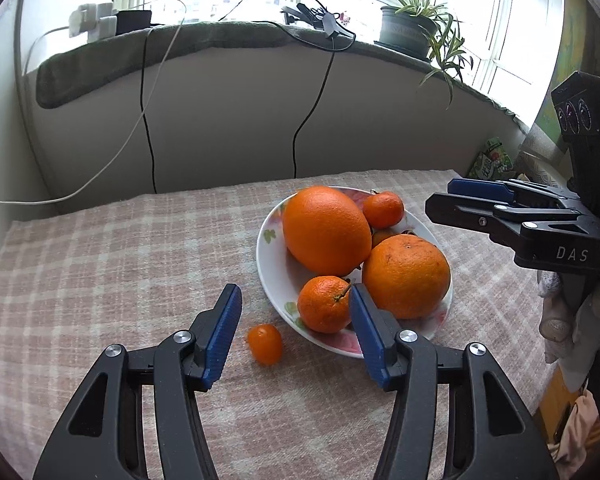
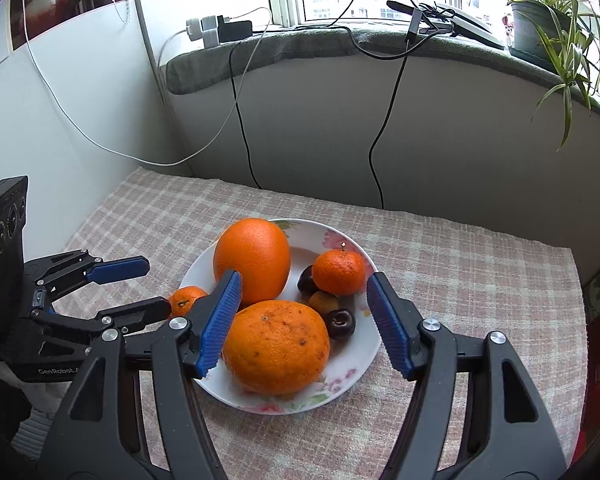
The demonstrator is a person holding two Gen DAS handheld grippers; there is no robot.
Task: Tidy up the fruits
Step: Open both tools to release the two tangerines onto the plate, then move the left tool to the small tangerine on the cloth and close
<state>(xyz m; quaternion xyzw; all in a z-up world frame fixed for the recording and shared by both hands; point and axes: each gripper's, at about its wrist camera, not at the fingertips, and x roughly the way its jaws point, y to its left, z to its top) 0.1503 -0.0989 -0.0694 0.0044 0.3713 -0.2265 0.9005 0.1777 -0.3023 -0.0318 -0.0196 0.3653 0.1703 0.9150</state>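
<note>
Checked tablecloth [image 1: 120, 264] under floral plate [image 1: 268, 256], windowsill [image 1: 228, 38] behind.

Potted plant [image 1: 410, 28] and cables [image 1: 312, 116] along windowsill [image 1: 220, 40].

In the left wrist view, a small orange-brown fruit [image 1: 381, 236] is mostly concealed between the oval orange [image 1: 326, 230] and the round orange [image 1: 406, 276]. The plate [image 1: 269, 256] rim is partly covered by a blue finger. In the right wrist view, a mandarin [image 2: 185, 300] is partly masked by the left gripper [image 2: 148, 286]. A dark fruit [image 2: 307, 280] is half hidden behind another mandarin [image 2: 339, 272]. The potted plant [image 2: 556, 20] is cut by the frame edge.
</note>
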